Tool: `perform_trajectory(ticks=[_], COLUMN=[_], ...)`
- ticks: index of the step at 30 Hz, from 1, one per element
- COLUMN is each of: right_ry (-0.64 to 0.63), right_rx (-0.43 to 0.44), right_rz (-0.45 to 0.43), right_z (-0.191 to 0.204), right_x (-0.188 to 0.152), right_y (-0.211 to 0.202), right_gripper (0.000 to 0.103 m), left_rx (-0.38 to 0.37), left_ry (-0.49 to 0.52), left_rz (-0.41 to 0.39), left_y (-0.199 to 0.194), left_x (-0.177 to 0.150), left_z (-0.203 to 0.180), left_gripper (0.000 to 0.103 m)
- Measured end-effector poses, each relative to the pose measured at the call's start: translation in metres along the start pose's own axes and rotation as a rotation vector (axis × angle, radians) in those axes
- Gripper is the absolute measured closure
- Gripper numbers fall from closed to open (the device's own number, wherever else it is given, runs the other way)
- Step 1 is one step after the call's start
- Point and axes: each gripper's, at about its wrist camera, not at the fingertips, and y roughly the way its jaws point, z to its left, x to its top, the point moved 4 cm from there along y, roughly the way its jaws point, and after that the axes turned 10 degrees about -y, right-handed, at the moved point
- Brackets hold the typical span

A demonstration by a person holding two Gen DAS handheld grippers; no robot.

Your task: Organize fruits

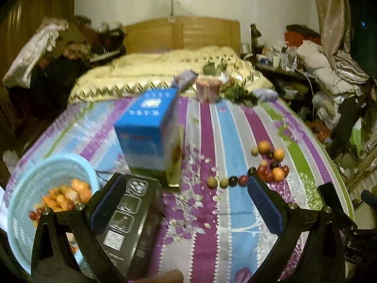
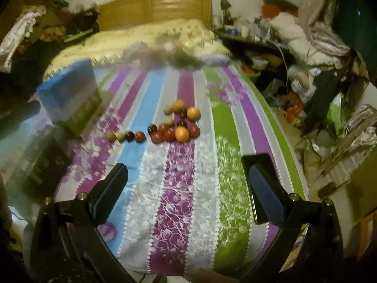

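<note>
A cluster of small round fruits, orange, red, dark and yellowish, lies on the striped tablecloth; it also shows in the right wrist view. A short row of fruits extends left from it. A light blue basket at the left holds orange and red fruits. A black tray with clear compartments lies by my left gripper's left finger. My left gripper is open and empty above the cloth. My right gripper is open and empty, well short of the cluster.
A blue carton stands on the table between basket and fruits. A pink cup and greenery sit at the far edge. A bed lies behind. Clutter fills the floor to the right.
</note>
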Motion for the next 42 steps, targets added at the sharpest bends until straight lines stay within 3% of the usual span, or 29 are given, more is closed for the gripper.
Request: perform_trajectory(ticks=[4, 7, 10, 13, 16, 33, 42], right_ry=[-0.018, -0.031, -0.029, -0.036, -0.032, -0.036, -0.041], right_rx=[-0.010, -0.014, -0.015, -0.022, -0.022, 0.004, 0.027], right_rz=[-0.052, -0.073, -0.072, -0.073, -0.076, -0.057, -0.037], right_z=[0.001, 0.003, 0.003, 0.004, 0.005, 0.013, 0.019], right_x=[0.005, 0.006, 0.005, 0.003, 0.003, -0.003, -0.006], right_y=[-0.017, -0.023, -0.023, -0.025, -0.026, -0.027, -0.023], right_gripper=[0.000, 0.000, 0.000, 0.000, 0.000, 0.000, 0.000], left_rx=[-0.047, -0.005, -0.014, 0.047, 0.181, 0.104, 0.112], left_ry=[-0.028, -0.045, -0.058, -0.045, 0.008, 0.003, 0.009], left_rz=[0.012, 0.008, 0.018, -0.016, -0.034, 0.045, 0.078], left_y=[-0.014, -0.020, -0.021, -0.026, -0.027, -0.024, -0.014], left_x=[0.003, -0.001, -0.004, -0.007, -0.011, -0.032, -0.038], left_z=[0.003, 0.007, 0.010, 0.010, 0.007, 0.006, 0.006], left_gripper=[0.000, 0.000, 0.000, 0.000, 0.000, 0.000, 0.000])
